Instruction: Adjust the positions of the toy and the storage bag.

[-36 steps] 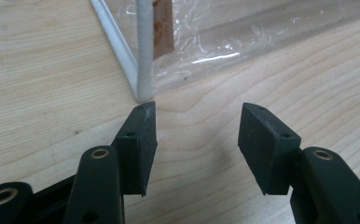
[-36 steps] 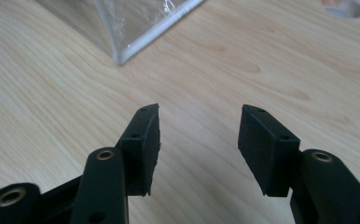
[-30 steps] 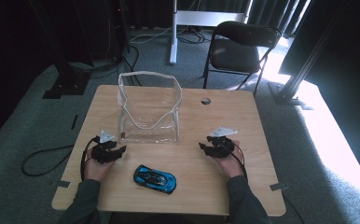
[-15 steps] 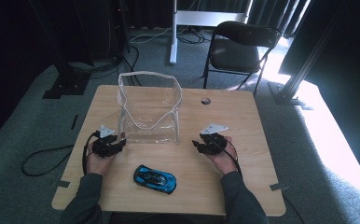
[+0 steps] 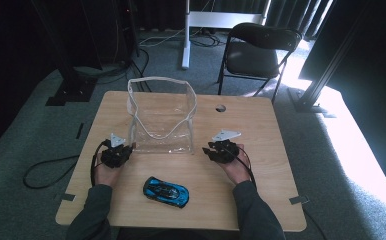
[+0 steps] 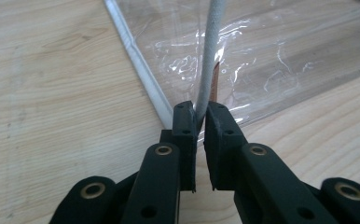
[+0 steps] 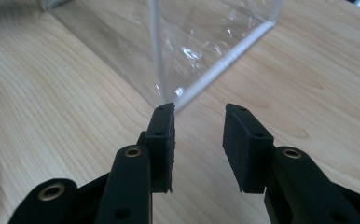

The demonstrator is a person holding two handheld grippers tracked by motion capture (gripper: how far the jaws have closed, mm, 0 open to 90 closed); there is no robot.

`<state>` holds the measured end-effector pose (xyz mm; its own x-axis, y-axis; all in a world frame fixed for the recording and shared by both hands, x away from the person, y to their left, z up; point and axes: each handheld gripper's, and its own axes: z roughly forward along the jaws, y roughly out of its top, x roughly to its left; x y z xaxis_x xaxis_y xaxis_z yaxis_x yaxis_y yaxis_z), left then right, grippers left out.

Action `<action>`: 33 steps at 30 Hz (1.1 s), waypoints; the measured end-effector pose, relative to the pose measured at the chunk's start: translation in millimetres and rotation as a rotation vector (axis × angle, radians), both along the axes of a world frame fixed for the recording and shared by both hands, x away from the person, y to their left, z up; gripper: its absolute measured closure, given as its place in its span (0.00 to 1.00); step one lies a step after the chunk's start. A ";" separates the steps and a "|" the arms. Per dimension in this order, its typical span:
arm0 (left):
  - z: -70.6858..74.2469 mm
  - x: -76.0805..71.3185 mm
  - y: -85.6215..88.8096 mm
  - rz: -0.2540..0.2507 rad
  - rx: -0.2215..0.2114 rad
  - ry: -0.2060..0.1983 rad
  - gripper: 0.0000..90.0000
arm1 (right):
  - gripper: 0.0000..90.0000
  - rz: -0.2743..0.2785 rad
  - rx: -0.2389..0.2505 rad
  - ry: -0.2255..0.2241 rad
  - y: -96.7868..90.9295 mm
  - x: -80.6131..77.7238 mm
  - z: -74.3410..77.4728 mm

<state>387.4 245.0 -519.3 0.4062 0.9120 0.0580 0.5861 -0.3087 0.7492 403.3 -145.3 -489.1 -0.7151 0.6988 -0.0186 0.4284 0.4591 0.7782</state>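
Clear pouch (image 5: 161, 116) stands before me: my left tongs (image 6: 199, 122) pinch its corner seam, right tongs (image 7: 197, 125) gape empty; blue car (image 5: 166, 191) nearer.

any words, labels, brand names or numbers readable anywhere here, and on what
None can be read.
The clear plastic bag carries no print in the high view or in either gripper view.
The blue toy car has dark markings, too small and blurred to tell whether any are letters.
The left gripper and the right gripper show plain black jaws without marks.
The wooden table bears no label.
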 end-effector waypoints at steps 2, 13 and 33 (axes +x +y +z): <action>0.3 -1.0 -2.6 -0.015 0.002 0.002 0.94 | 0.72 0.003 0.001 -0.005 2.7 1.6 0.9; 6.3 -3.5 -6.4 -0.040 -0.015 -0.036 0.85 | 0.77 0.020 0.049 -0.006 12.6 13.4 11.0; 69.6 -2.5 -14.4 -0.082 -0.061 -0.224 0.79 | 0.83 0.078 0.109 -0.096 29.4 18.9 52.9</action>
<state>384.8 230.6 -449.7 0.4625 0.8809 0.1009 0.3783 -0.2989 0.8761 422.3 -115.9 -436.2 -0.7660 0.6426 -0.0166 0.3163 0.3992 0.8606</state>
